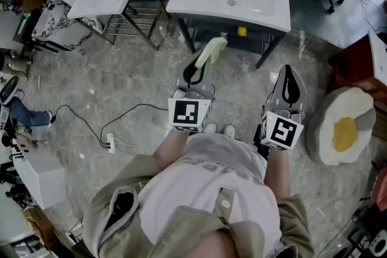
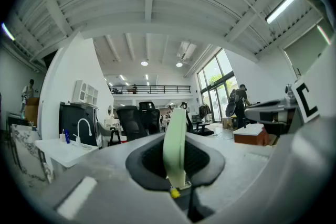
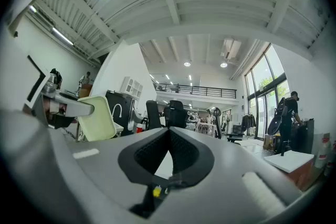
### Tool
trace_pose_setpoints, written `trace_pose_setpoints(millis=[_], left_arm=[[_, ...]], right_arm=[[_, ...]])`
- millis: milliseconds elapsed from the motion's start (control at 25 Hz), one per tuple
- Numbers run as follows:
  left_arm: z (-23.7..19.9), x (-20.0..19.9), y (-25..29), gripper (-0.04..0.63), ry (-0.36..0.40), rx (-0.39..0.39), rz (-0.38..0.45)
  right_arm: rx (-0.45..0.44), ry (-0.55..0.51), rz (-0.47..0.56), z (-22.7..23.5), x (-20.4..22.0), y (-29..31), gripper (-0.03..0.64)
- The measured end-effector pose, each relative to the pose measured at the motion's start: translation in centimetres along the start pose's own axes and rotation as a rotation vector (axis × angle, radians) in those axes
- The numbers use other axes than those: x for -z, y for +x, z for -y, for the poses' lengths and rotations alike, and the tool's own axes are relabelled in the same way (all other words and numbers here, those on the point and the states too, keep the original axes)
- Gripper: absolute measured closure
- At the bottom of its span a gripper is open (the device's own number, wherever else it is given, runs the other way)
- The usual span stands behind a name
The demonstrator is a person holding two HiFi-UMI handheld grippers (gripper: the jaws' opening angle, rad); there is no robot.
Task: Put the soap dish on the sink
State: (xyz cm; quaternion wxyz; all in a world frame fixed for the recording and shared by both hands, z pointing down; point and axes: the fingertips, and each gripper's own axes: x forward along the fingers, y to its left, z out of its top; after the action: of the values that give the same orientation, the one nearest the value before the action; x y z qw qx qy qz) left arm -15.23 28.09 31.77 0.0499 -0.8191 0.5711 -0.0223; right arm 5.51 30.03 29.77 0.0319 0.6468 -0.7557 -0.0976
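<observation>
Left gripper [image 1: 196,72] pinching soap dish [image 1: 213,50] (upright between 2 jaws), sink [image 1: 266,9] beyond

In the head view, the lower end of the soap dish [image 1: 210,51] is hidden between the jaws of the left gripper [image 1: 195,71]. The small yellow thing [image 1: 242,31] under the sink [image 1: 266,9] is too small to tell. In the left gripper view the soap dish stands edge-on, so its broad faces are unseen.

no readable text or labels anywhere
</observation>
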Motion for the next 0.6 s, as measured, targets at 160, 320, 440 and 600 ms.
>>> trace_pose_setpoints(millis=[160,320,440,600], left_arm=[[0.3,-0.2,0.2,0.569,-0.001,-0.005,-0.002],[0.7,-0.5,0.6,0.569,0.004,-0.01,-0.001],[1.0,-0.4,0.8,0.569,0.002,-0.015,-0.004],[1.4,-0.2,1.0,0.569,0.01,-0.022,-0.006]], right_arm=[[-0.005,-0.015,0.01,0.3,-0.4,0.1,0.618],[-0.008,-0.02,0.013,0.9,-0.5,0.2,0.618],[-0.014,-0.028,0.014,1.2,-0.4,0.3,0.618],[-0.022,-0.034,0.013,1.6,0.0,0.4,0.618]])
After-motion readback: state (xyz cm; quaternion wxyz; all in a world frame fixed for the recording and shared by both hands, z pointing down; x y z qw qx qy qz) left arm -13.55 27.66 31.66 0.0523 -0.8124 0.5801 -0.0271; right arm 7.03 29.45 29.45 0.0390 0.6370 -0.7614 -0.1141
